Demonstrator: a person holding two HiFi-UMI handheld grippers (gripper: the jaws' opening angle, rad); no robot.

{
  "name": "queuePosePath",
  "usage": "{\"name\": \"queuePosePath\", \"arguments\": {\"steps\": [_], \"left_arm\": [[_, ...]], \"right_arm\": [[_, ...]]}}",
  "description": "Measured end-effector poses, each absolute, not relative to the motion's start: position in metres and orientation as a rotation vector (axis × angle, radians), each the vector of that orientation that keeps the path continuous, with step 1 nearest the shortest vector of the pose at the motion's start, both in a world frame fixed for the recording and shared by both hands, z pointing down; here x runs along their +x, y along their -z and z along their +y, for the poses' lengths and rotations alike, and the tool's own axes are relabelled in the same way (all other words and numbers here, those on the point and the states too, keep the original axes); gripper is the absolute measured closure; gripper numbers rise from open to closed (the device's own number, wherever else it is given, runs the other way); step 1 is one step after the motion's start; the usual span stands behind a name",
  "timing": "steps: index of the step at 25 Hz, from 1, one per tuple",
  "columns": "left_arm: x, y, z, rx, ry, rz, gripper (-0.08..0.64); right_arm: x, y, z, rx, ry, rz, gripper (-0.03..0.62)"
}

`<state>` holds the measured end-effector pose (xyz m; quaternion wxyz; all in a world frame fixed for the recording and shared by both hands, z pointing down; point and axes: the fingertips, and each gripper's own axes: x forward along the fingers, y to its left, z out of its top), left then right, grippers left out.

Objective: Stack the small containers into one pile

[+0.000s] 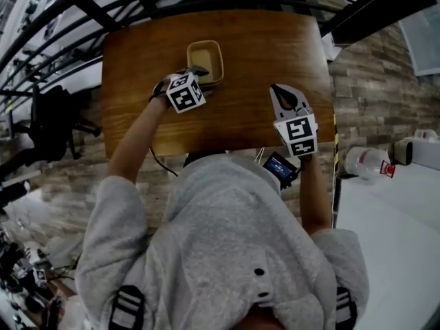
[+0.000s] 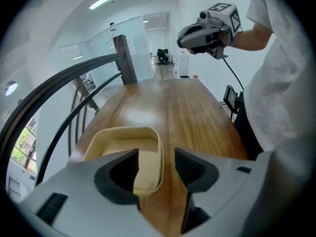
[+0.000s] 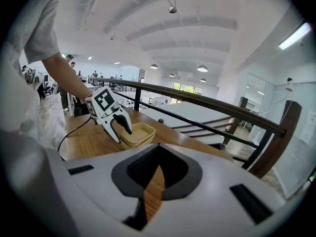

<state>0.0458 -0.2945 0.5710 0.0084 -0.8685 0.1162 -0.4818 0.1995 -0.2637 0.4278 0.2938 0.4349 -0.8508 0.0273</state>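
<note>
A cream-yellow small container [image 1: 205, 62] stands on the wooden table [image 1: 254, 53] near its far edge. From the side it shows a double rim [image 3: 139, 134], as if nested in another. My left gripper [image 1: 194, 71] is open, its jaws astride the container's near right wall [image 2: 159, 152] without pressing on it. In the left gripper view the gap [image 2: 155, 158] holds that rim. My right gripper [image 1: 283, 92] is shut and empty, held apart at the right of the table; its closed jaws [image 3: 153, 181] point toward the container.
A dark metal railing [image 3: 207, 102] runs past the table's far edge. A black cable [image 1: 159, 163] hangs from the left gripper. A small dark device [image 1: 281, 168] sits at the person's waist. A white bottle [image 1: 366, 162] lies on a white surface at right.
</note>
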Motion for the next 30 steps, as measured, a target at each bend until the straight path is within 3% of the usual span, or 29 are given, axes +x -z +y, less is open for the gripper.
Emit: {"name": "queuePosePath", "arguments": {"steps": [6,13,16,18,22,30], "left_arm": [[0.033,-0.556,-0.297,-2.772,1.414,0.574,0.322],[-0.001,-0.476,-0.287,-2.923,0.837,1.256,0.324],[-0.026,-0.443,-0.255,-2.9,0.62,1.487,0.41],[-0.053,-0.423,-0.248,-2.769,0.503,1.734,0.541],[-0.104,-0.391,-0.235,-2.512,0.334,2.177,0.546],[-0.119,-0.352,-0.152,-2.458,0.271,2.186,0.548]], "right_arm": [[0.189,-0.433,-0.264,1.137,-0.124,-2.29,0.577],[0.156,-0.42,-0.262,1.153,-0.154,-2.377,0.577],[0.134,-0.405,-0.251,1.172,-0.176,-2.444,0.577],[0.121,-0.396,-0.254,1.155,-0.194,-2.508,0.577],[0.108,-0.383,-0.255,1.153,-0.237,-2.58,0.577],[0.112,-0.361,-0.177,1.262,-0.204,-2.543,0.577]]}}
